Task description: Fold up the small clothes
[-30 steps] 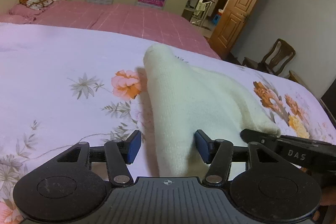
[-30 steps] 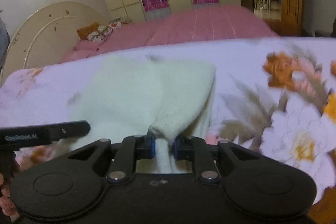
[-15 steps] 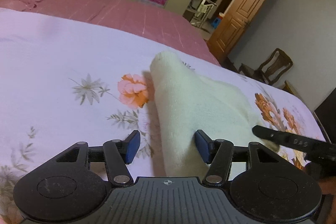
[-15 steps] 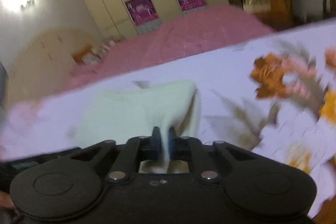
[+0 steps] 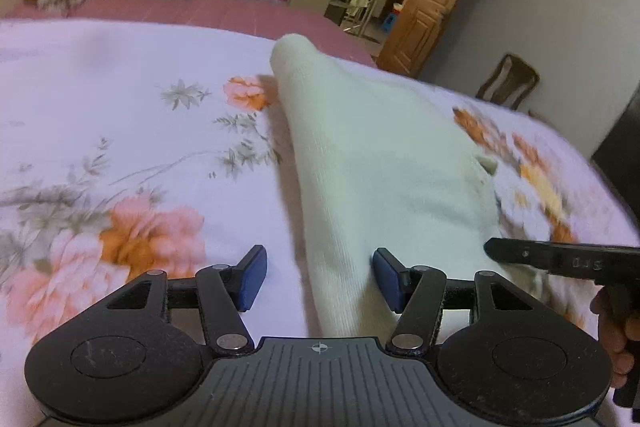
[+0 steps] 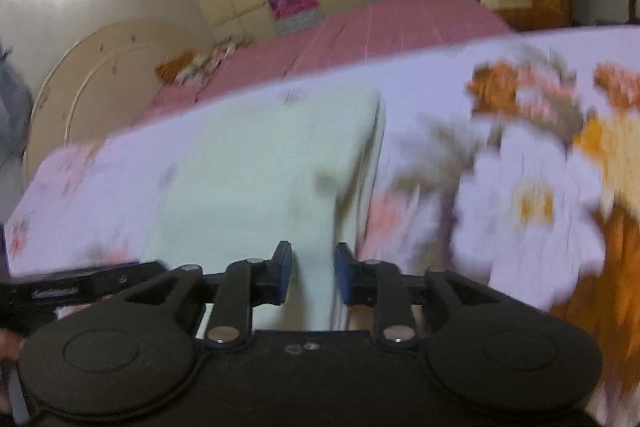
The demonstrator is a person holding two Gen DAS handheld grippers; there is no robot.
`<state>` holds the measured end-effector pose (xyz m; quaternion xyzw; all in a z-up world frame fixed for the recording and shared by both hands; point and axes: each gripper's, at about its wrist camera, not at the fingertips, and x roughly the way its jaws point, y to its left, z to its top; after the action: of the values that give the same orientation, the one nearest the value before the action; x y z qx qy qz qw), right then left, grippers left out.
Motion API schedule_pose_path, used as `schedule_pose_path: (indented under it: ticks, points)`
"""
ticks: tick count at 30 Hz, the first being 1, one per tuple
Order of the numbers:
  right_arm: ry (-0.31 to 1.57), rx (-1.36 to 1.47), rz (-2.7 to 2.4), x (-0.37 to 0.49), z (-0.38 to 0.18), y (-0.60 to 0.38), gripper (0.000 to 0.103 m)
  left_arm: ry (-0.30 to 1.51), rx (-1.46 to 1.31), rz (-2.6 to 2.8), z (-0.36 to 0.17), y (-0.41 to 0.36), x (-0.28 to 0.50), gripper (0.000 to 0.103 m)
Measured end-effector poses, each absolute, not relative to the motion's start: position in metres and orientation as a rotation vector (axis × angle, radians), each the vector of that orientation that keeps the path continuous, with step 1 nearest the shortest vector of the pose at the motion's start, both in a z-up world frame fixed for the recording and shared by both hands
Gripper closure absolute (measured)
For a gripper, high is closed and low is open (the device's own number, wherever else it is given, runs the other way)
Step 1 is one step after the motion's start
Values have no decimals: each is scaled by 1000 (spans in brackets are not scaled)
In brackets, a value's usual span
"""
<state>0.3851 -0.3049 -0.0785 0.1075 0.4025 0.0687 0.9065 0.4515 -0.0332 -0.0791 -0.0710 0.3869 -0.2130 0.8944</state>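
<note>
A cream knit garment point(image 5: 380, 155) lies folded on the floral bedsheet point(image 5: 120, 115). My left gripper point(image 5: 319, 267) is open over its near end. The cloth lies in the right half of the gap, beside the right pad point(image 5: 386, 279), and the left pad stands clear over the sheet. In the right wrist view the garment point(image 6: 260, 179) lies flat, blurred by motion. My right gripper point(image 6: 313, 259) is low over its near edge. Its jaws are opening a narrow way, with cloth showing in the gap and no fold pinched between the pads.
One black finger of the other gripper point(image 5: 560, 255) reaches in from the right, with a hand point(image 5: 612, 323) behind it. A pink bed point(image 5: 224, 11), a wooden door point(image 5: 432, 11) and a chair point(image 5: 508, 83) lie beyond. A round headboard point(image 6: 100, 67) stands at the far left.
The right gripper, shut on a raised fold of the garment before, has parted its jaws, and the cloth now lies flat. Both views have shifted across the bed. The left jaws stay wide.
</note>
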Motion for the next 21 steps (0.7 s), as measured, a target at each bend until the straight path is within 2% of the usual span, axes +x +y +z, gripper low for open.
schedule_pose_path:
  ticks: [7, 10, 14, 17, 21]
  points:
    - [755, 262, 120, 352, -59, -304, 79, 792, -130, -445, -63, -32, 421, 44]
    - [787, 173, 118, 345, -68, -286, 76, 823, -107, -402, -71, -36, 418, 44]
    - [816, 159, 85, 345, -86, -284, 75, 817, -43, -369, -68, -47, 416, 44]
    - [829, 146, 73, 345, -82, -282, 75, 820, -54, -365, -61, -43, 410, 44]
    - [784, 154, 70, 330, -65, -286, 73, 737, -96, -356, -43, -23, 406, 43]
